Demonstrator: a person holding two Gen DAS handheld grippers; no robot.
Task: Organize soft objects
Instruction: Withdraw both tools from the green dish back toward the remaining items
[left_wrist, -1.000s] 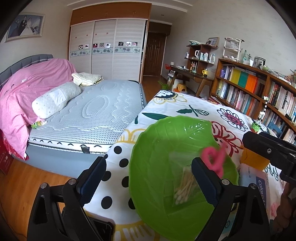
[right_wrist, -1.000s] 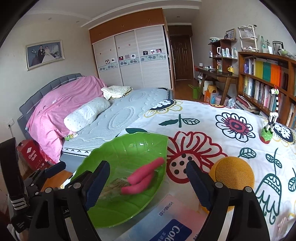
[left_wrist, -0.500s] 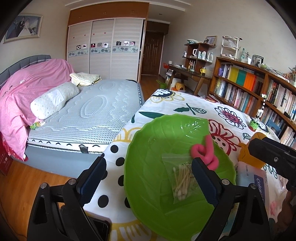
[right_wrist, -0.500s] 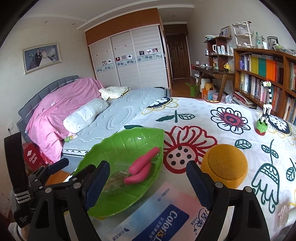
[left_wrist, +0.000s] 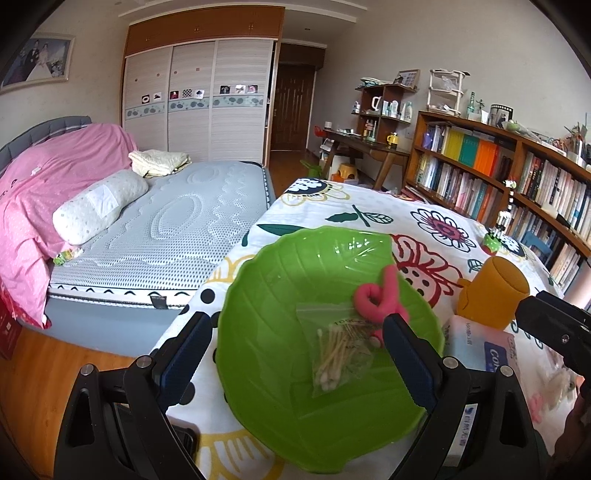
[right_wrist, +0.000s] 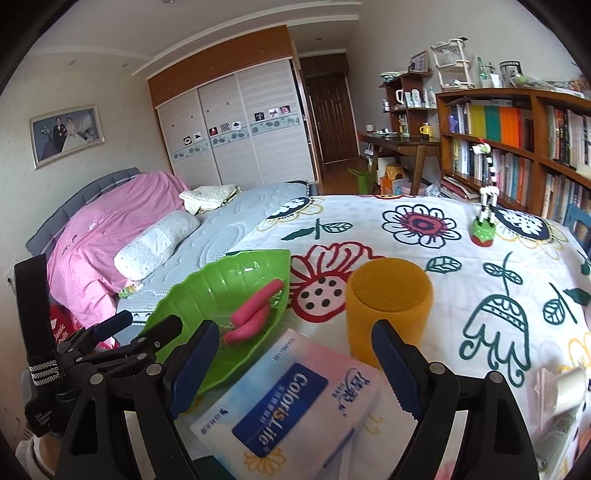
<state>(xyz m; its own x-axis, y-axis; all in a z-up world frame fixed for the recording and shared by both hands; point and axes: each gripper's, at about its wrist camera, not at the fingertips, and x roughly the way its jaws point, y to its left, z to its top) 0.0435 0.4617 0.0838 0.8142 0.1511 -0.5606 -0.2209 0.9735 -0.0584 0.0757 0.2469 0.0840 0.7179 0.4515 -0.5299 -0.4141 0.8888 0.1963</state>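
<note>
A green leaf-shaped bowl (left_wrist: 295, 295) (right_wrist: 221, 291) sits on the flowered tablecloth. Inside it lie a looped pink soft band (left_wrist: 380, 299) (right_wrist: 253, 314) and a clear bag of cotton swabs (left_wrist: 340, 350). My left gripper (left_wrist: 295, 350) hovers open over the bowl's near part, nothing between its fingers. A pack of Colorislife tissues (right_wrist: 288, 410) (left_wrist: 476, 347) lies right of the bowl, and my right gripper (right_wrist: 291, 369) stands open straddling it. A yellow sponge cylinder (right_wrist: 388, 302) (left_wrist: 491, 295) stands just behind the pack.
A giraffe figurine on a green base (right_wrist: 484, 218) stands at the far right of the table (right_wrist: 480, 280). A crumpled white item (right_wrist: 561, 391) lies near the right edge. A bed with a pink quilt (left_wrist: 55, 184) is to the left, bookshelves (left_wrist: 498, 173) to the right.
Both grippers have drawn back and risen a little. The bowl shows more fully under the left gripper. The tissue pack has come further in between the right gripper's fingers.
</note>
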